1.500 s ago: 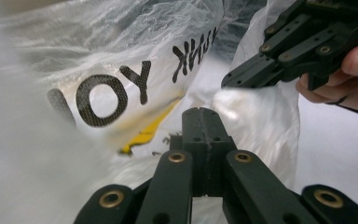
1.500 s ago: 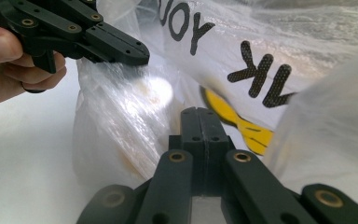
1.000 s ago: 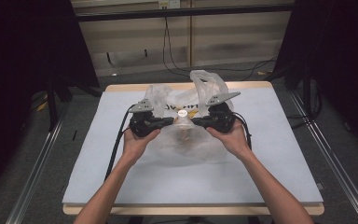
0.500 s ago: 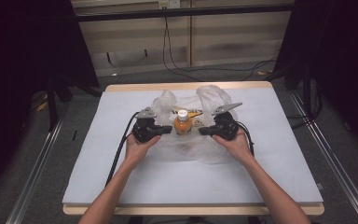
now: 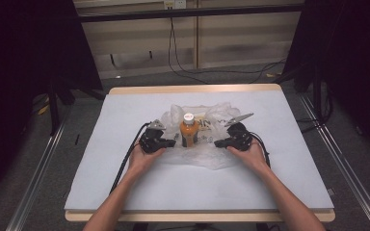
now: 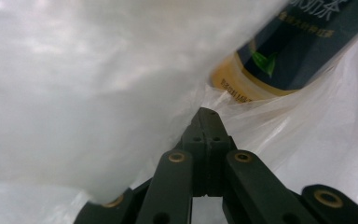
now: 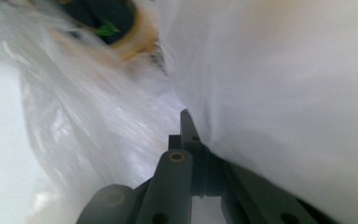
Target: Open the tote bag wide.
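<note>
An orange drink bottle (image 5: 188, 129) with a white cap and dark label stands upright on a crumpled clear plastic bag (image 5: 200, 154) at the table's middle. My left gripper (image 5: 172, 143) sits just left of the bottle, shut on the bag's film (image 6: 121, 93); the bottle's lower part (image 6: 256, 79) lies just beyond the jaws. To the bottle's right, my right gripper (image 5: 218, 143) is likewise shut on the bag (image 7: 284, 93), with the bottle (image 7: 121, 28) blurred at the upper left behind film. The bag lies low and spread around the bottle's base.
The table (image 5: 125, 192) carries a pale grey mat with a wooden rim. Black cables (image 5: 125, 159) trail from each gripper toward the front. Dark curtains flank both sides, and cables hang down the back wall.
Both grippers have moved apart and down toward the table, pulling the bag open and low. The bottle, earlier wrapped in raised film, now stands exposed.
</note>
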Tool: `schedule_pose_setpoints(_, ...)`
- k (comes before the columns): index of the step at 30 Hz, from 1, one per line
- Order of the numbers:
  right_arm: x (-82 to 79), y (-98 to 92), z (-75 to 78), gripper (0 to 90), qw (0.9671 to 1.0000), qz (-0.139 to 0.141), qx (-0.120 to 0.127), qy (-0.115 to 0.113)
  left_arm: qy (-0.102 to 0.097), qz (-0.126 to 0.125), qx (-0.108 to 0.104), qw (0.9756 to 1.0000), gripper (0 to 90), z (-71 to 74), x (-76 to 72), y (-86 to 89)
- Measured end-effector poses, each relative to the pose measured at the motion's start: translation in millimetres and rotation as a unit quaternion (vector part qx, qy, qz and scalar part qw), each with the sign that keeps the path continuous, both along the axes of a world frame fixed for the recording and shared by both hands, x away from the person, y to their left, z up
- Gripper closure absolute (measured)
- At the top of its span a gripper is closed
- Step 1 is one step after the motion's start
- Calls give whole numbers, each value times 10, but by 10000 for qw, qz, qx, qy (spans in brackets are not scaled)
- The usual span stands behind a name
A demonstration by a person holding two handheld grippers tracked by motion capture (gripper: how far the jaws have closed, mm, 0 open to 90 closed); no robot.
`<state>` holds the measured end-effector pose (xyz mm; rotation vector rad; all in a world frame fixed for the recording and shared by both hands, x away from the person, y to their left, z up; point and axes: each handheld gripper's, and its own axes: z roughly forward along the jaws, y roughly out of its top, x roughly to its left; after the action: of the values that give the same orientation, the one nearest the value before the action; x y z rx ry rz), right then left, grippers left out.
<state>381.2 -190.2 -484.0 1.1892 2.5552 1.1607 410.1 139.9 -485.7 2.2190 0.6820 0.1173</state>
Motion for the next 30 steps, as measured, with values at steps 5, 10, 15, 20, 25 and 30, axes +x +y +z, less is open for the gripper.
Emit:
schedule_pose_setpoints(5, 14, -171, 1, 900, 9995, -299, -35, 15, -22, 49, 97, 9999, 900, 14, -9, 24)
schedule_pose_setpoints(10, 15, -316, 2, 900, 9985, -539, -68, 9, -2, 210, 48, 9998, 900, 10, 30, 176)
schedule_pose_setpoints(15, 38, -582, -17, 900, 9952, -981, 16, 14, 18, 385, 6, 9993, 900, 1, 61, 308)
schedule_pose_setpoints(20, 65, -726, -50, 900, 9916, -1266, 264, 91, 15, 538, -67, 9985, 900, -11, 98, 372)
schedule_pose_setpoints(25, 53, -762, -32, 900, 9895, -1439, -47, -148, 219, 774, -236, 9965, 900, -24, 131, 500)
schedule_pose_setpoints(30, 53, -757, -46, 900, 9884, -1510, 72, -159, 197, 761, -423, 9960, 900, -50, 118, 517)
